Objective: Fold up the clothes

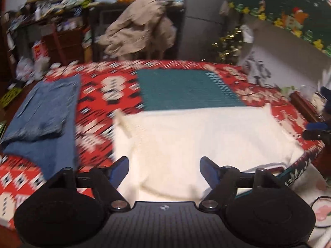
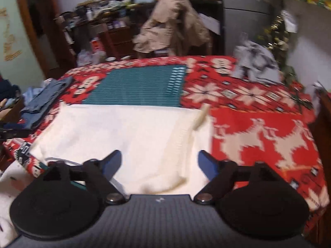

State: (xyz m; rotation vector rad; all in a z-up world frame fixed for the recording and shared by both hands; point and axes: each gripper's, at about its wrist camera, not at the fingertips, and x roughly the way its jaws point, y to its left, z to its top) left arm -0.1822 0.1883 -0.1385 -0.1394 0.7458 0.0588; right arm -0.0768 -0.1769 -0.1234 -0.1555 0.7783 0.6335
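A white knitted garment [image 1: 186,140] lies flat on the red patterned blanket [image 1: 99,103], its sleeves folded in over the body. My left gripper [image 1: 164,171] hovers open over the garment's near edge, nothing between its blue fingers. In the right wrist view the same white garment [image 2: 124,136] spreads in front of my right gripper [image 2: 159,165], which is also open and holds nothing. A folded cream sleeve [image 2: 180,144] runs up the garment's right side. The other gripper's dark body shows at the far right [image 1: 316,132] of the left wrist view.
Folded blue jeans [image 1: 41,119] lie at the blanket's left. A teal striped panel [image 1: 182,91] sits beyond the white garment. A grey patterned cloth [image 2: 254,62] rests at the far right corner. A beige coat [image 1: 140,29] hangs behind the table, with cluttered shelves [image 1: 51,16] beyond.
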